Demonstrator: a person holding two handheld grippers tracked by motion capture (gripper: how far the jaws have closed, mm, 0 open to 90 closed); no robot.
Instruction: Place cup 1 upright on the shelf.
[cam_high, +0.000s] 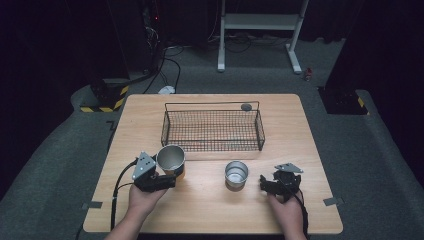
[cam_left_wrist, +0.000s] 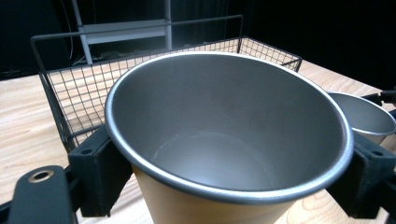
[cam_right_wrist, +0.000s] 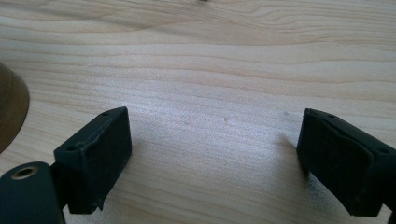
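My left gripper (cam_high: 170, 173) is shut on a metal cup (cam_high: 171, 158) with a steel inside and a tan outer wall, at the table's front left. In the left gripper view the cup (cam_left_wrist: 224, 140) stands upright between the black pads (cam_left_wrist: 100, 172), which press on its two sides just under the rim. A second, smaller steel cup (cam_high: 236, 174) stands on the table to its right, also at the edge of the left gripper view (cam_left_wrist: 366, 116). My right gripper (cam_high: 265, 184) rests just right of that cup, open (cam_right_wrist: 212, 158), with bare wood between its jaws.
A black wire basket (cam_high: 260, 131) stands across the middle of the wooden table (cam_high: 200, 210), right behind the held cup (cam_left_wrist: 70, 93). A small dark round thing (cam_high: 246, 106) lies by its back right corner. A tan curved edge (cam_right_wrist: 9, 112) shows at the left of the right gripper view.
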